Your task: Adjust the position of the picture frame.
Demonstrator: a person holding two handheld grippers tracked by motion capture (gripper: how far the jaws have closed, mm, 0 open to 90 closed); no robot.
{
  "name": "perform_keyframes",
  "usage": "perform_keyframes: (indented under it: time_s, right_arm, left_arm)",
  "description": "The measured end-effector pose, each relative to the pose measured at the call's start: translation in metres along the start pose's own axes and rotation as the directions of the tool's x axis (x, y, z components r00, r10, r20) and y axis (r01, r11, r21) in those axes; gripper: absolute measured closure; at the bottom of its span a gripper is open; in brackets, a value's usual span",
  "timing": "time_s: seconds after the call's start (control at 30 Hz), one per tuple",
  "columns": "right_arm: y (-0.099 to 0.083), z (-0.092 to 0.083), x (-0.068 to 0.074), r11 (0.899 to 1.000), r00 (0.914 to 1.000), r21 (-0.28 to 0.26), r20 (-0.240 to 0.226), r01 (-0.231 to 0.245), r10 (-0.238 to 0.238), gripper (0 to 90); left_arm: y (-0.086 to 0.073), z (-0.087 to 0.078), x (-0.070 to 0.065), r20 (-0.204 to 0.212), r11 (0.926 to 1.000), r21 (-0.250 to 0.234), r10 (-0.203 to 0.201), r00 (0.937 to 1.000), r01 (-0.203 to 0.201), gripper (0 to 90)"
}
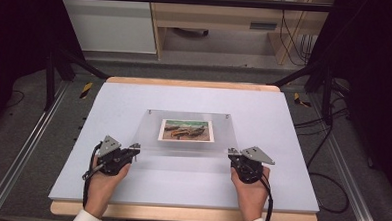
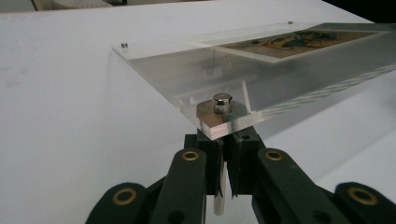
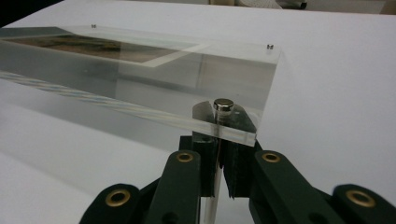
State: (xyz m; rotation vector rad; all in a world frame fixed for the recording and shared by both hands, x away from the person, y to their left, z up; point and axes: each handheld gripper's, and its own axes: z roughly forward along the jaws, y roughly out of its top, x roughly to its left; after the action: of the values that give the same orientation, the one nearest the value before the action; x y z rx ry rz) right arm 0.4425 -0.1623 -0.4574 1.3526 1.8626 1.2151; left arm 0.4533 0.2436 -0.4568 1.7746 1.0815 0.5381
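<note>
While the acrylic frame (image 1: 185, 132) hides their tips, left gripper (image 1: 135, 149) and right gripper (image 1: 230, 153) clamp its standoff legs

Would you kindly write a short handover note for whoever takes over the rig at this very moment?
Left gripper: shut on the near-left standoff post under the clear acrylic frame.
Right gripper: shut on the near-right standoff post.
The frame, holding a picture, sits mid-table, its near edge apparently raised.
Done: both near posts gripped.
Left: presumably lifting or moving the frame; keep both sides level.
</note>
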Motion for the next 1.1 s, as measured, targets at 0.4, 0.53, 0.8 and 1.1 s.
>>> perform_keyframes:
  time_s: [0.4, 0.53, 0.8, 1.1]
  right_arm:
    - [-0.01, 0.006, 0.001, 0.999, 0.9999, 0.04, 0.011, 0.002, -0.002, 84.7]
    - [-0.011, 0.007, 0.0, 0.999, 0.9999, 0.044, 0.016, 0.004, -0.005, 84.7]
    - [-0.013, 0.008, 0.0, 0.998, 0.9998, 0.057, 0.019, -0.005, 0.003, 84.9]
    - [-0.016, 0.01, -0.002, 0.997, 0.9996, 0.07, 0.025, -0.012, 0.01, 84.8]
  left_arm:
    - [-0.008, 0.007, -0.001, -0.007, 0.9991, 0.043, 0.006, 1.0, -0.006, 84.1]
    - [-0.008, 0.008, -0.001, -0.004, 0.9988, 0.048, 0.005, 1.0, -0.005, 84.1]
    - [-0.012, 0.011, -0.002, -0.004, 0.9976, 0.069, 0.005, 1.0, -0.005, 84.1]
    - [-0.014, 0.014, -0.004, -0.008, 0.9968, 0.08, 0.01, 0.9999, -0.009, 84.0]
